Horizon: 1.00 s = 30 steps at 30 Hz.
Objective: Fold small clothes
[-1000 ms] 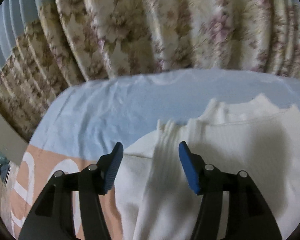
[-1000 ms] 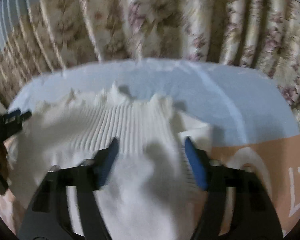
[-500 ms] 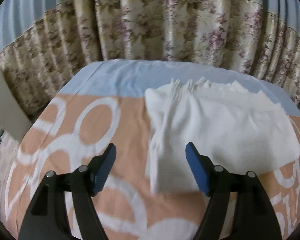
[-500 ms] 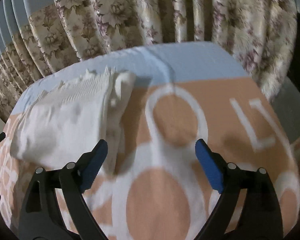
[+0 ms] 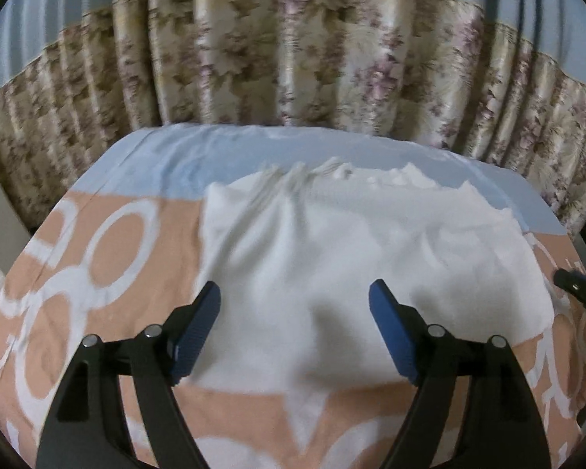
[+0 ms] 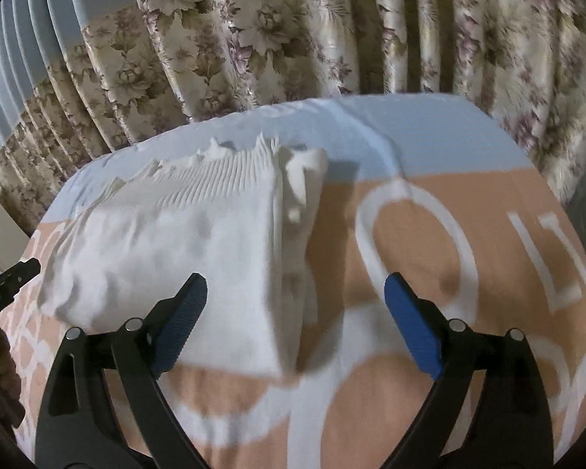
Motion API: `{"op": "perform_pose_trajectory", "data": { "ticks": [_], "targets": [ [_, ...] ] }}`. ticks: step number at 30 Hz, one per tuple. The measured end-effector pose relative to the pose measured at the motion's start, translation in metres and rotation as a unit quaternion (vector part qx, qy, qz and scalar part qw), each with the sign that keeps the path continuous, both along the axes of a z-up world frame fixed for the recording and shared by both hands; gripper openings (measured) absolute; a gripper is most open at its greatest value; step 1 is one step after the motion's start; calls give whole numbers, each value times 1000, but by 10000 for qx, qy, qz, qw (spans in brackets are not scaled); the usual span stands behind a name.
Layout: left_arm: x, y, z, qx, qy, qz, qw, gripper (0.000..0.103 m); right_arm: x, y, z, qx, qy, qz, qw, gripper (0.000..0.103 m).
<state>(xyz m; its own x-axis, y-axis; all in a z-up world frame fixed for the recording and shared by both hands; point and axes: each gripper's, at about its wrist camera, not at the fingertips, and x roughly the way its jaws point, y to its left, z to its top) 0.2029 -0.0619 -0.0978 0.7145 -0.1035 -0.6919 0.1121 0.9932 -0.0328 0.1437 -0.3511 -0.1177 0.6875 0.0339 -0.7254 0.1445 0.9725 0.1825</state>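
White garment (image 5: 371, 258) lay folded on the patterned cloth (image 6: 410, 234). My left gripper (image 5: 295, 328) jaws were opening, my right gripper (image 6: 295, 322) jaws apart, nothing clamped.

You're in a home bedroom: a bed (image 6: 429, 148) with a peach-and-blue printed cover, and flowered curtains (image 5: 293, 78) hanging close behind it.

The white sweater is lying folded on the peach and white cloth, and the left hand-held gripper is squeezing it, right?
Not squeezing. In the left wrist view the left hand-held gripper is opening, its pads off the white sweater, which does lie folded on the peach and white cloth.
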Motion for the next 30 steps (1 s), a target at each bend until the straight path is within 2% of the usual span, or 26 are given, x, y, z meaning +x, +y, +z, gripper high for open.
{"op": "perform_pose_trajectory", "data": {
  "ticks": [5, 8, 10, 12, 15, 17, 20, 23, 25, 30],
  "targets": [
    [30, -29, -13, 216, 87, -244, 9994, 79, 45, -2, -5, -142, 164, 6, 9998, 92],
    [47, -36, -26, 273, 196, -231, 9992, 79, 68, -6, -21, -193, 366, 45, 9991, 88],
    [54, -35, -33, 277, 260, -180, 9991, 79, 78, -8, -34, -53, 563, 105, 9983, 84],
    [59, -35, -40, 283, 314, -155, 9990, 79, 83, -9, -44, 61, 657, 186, 9976, 84],
    [65, -35, -59, 761, 470, -61, 9960, 81, 83, -6, -50, -127, 467, 355, 9982, 88],
    [63, -31, -66, 723, 402, 8, 9966, 87, 82, -8, -51, -58, 422, 369, 9984, 88],
    [63, -29, -66, 717, 410, 45, 9966, 88, 81, -8, -52, -33, 415, 360, 9985, 87],
    [64, -29, -66, 709, 408, 46, 9966, 88, 79, -7, -50, 63, 382, 431, 9983, 70],
    [63, -28, -65, 672, 411, 41, 9969, 88, 78, -1, -48, 273, 372, 528, 9975, 43],
    [60, -27, -61, 555, 417, -13, 9976, 87, 78, 4, -43, 504, 429, 451, 9968, 31]
  ]
}}
